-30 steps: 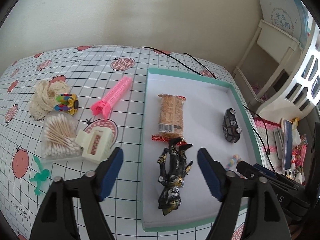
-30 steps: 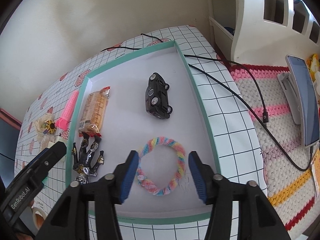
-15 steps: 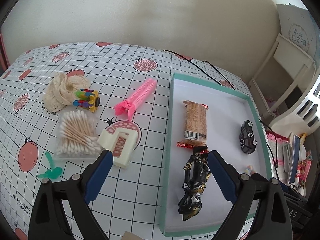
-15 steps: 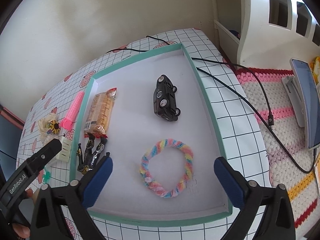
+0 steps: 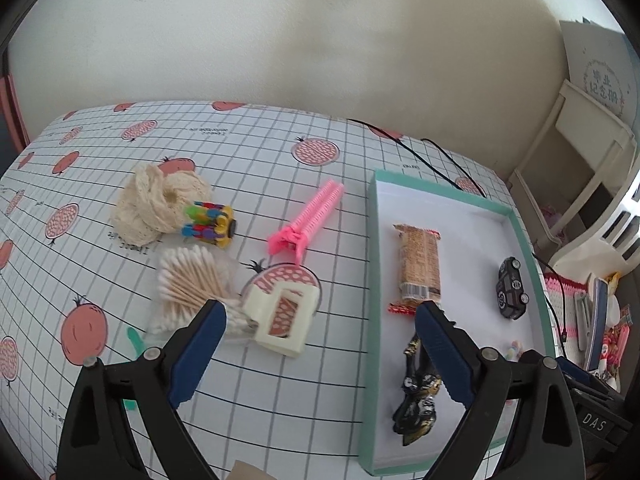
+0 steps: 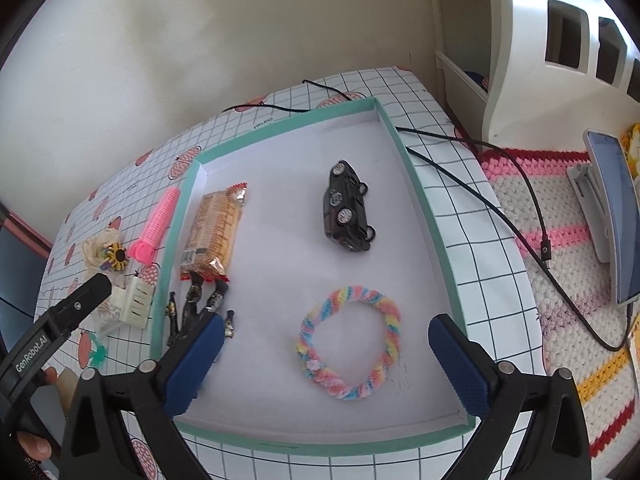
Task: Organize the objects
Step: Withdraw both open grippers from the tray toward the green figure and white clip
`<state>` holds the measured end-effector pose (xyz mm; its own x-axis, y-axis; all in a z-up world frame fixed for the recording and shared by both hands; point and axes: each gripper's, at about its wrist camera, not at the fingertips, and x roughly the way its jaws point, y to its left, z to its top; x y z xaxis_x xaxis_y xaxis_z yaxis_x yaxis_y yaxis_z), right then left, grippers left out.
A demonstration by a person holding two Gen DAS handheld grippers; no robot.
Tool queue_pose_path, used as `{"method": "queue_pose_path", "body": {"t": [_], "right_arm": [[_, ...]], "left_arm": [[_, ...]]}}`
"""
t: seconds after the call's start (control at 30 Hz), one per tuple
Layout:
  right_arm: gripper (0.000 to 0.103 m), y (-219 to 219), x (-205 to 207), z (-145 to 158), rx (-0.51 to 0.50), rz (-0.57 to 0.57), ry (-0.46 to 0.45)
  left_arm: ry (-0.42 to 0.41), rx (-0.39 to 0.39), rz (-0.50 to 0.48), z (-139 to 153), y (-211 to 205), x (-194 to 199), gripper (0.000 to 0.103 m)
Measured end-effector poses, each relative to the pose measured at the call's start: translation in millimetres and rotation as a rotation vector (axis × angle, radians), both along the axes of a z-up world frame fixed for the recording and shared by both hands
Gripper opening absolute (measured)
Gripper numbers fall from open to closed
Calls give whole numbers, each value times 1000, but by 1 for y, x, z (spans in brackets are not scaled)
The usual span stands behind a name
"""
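home, fruit-print tablecloth [image 5: 248, 148], crochet mat [image 6: 568, 264] (phone [image 6: 616, 216] propped)

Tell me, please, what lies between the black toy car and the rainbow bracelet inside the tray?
Nothing: in the right wrist view only bare white tray floor separates the black toy car from the rainbow bracelet.

My left tongs [image 5: 316, 352] and right tongs [image 6: 322, 362] have black arms, blue ribbed pads [image 6: 460, 368] and silver screws. One body reads "GenRobot.AI"; another shows, I think, "DAS". A thumb [image 6: 36, 446] peeks in.
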<state>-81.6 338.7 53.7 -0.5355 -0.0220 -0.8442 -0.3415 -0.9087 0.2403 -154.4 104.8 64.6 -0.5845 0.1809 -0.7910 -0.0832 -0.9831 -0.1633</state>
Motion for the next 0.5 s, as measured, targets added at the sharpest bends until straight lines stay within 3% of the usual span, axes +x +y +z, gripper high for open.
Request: {"method": "queue_pose_path", "body": {"t": [0.5], "right_arm": [[103,-98,-37,21,-6,143,91]], "left_arm": [[-26,68,182,11,-115,-14,96]]}}
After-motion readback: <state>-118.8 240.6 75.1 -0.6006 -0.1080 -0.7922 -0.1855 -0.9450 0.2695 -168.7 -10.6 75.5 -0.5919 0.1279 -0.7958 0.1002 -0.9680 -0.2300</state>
